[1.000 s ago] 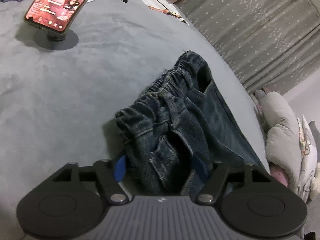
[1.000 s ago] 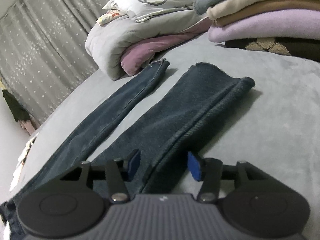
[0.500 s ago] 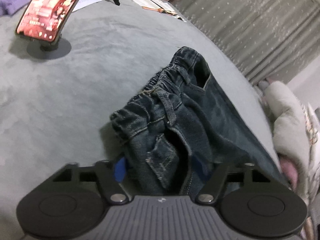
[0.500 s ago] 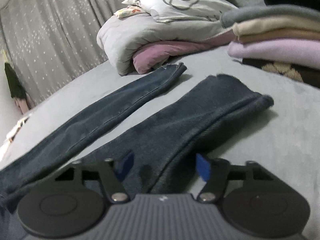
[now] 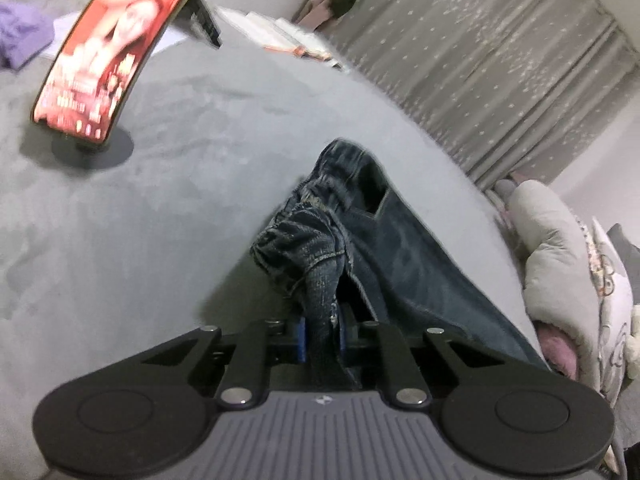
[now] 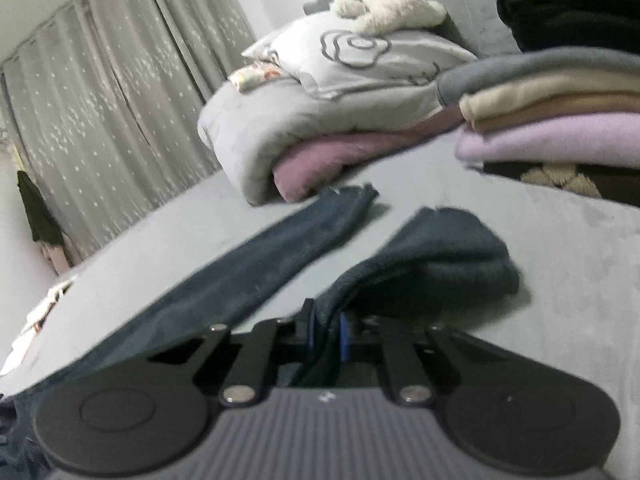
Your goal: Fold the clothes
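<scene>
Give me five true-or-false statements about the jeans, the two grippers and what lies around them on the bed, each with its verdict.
1. The left gripper has denim near the waistband of the jeans between its jaws. True; the jaws are closing on it.
2. The right gripper hangs open above a bare patch of bed. False: its jaws are closing on a fold of the nearer trouser leg.
3. A phone with a lit screen leans on a round-based stand. True.
4. The two trouser legs lie crossed over each other. False: they lie apart, with grey bed cover between them.
5. The stack of folded clothes holds only black garments. False: grey, beige, tan and lilac layers show.
</scene>
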`<state>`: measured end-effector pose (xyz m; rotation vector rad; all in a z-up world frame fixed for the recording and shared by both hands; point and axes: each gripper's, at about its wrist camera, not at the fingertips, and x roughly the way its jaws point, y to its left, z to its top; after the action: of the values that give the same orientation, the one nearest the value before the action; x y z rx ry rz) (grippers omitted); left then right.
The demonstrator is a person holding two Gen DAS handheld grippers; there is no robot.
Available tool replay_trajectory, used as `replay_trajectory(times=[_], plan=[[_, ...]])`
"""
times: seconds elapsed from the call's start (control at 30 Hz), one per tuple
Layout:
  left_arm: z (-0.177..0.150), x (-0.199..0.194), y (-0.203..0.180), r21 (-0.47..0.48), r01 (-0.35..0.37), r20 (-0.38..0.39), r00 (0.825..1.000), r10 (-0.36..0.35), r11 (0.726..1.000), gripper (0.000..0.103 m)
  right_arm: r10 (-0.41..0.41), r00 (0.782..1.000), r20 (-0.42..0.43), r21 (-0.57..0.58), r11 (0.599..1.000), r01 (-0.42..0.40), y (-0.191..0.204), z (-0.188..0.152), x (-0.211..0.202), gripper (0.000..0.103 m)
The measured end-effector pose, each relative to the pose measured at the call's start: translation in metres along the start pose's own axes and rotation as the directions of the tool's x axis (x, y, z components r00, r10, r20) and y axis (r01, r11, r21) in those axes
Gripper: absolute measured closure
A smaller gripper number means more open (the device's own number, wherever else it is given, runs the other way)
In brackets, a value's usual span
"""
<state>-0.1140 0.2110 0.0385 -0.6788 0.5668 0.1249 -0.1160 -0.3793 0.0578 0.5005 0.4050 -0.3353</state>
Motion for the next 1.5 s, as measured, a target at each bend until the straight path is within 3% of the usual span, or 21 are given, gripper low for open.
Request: replay_trajectory(times=[0.4,0.5,0.67,0.93,1.33,1.5], plan=[[-0.007,-0.025,-0.012,0.061,-0.021,0.085,0.996,0.015,0.998,0.092,0.079,0.990,0.113,-0.102,0.993,-0.068,0.024,0.025,-0.028,0.093],[-0.009,-0.017,-0.009,0.056,-0.061,0.047,0.997,0.058,0.997,0.092,0.050,0.995,0.081,-0.092,0.995,-0.043,0.022,0.025,-0.022,0.093],[-0.012,-0.006,0.003,0.009,-0.105,-0.021,0.994,0.105,0.994,0.090,-0.017,0.998,-0.067,0.058,0.998,0.021,-0.003,0.016,0.002,0.093],[-0.010,-0.007,0.002,0.024,-0.106,-0.015,0.994,0.107,0.994,0.089,-0.026,1.000,0.002,-0.073,0.997,0.026,0.019,0.016,-0.009,0.093],[-0.012,-0.003,0.006,0.001,-0.151,-0.056,0.987,0.151,0.988,0.077,-0.115,0.993,-0.013,0.005,0.993,0.115,0.005,0.016,-0.010,0.088],[-0.008,-0.006,0.016,-0.043,-0.174,-0.051,0.984,0.172,0.984,0.063,-0.143,0.990,-0.009,0.031,0.989,0.143,-0.005,0.018,-0.008,0.086]])
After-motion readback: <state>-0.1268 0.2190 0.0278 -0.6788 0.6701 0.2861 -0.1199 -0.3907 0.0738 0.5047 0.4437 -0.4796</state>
